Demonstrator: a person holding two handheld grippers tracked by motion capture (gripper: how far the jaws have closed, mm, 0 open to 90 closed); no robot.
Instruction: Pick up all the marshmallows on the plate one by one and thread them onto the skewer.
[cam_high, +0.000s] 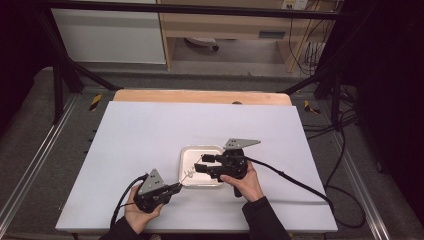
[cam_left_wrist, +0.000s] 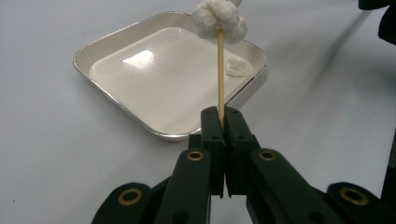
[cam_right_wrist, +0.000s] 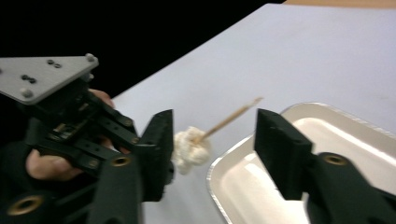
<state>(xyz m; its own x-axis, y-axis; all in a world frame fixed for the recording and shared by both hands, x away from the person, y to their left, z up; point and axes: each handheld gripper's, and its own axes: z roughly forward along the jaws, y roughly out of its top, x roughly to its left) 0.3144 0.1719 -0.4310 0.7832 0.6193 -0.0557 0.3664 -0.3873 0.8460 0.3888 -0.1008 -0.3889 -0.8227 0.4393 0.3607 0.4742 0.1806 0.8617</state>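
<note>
A: Where is the skewer (cam_left_wrist: 220, 74)?
B: Pinched in the left gripper (cam_left_wrist: 223, 122), over the tray's (cam_left_wrist: 116, 105) near-left corner. Its soft, light lump (cam_left_wrist: 219, 19) looks easily crushed.
A: And the right gripper (cam_right_wrist: 212, 140)?
B: Jaws wide, nothing held; it should grip the lump gently.

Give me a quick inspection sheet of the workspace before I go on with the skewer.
Surface: white table, wooden strip at its far edge.
Job's things: wooden skewer carrying white lumps; silver tray with one small white lump inside.
Clutter: nothing seen.
Grippers: left gripper shut on the skewer; right gripper open, jaws either side of the skewer's lumps.
Cables: black cable trails across the table from the right gripper.
Surroundings: black frame, cabinet and loose cables behind.
</note>
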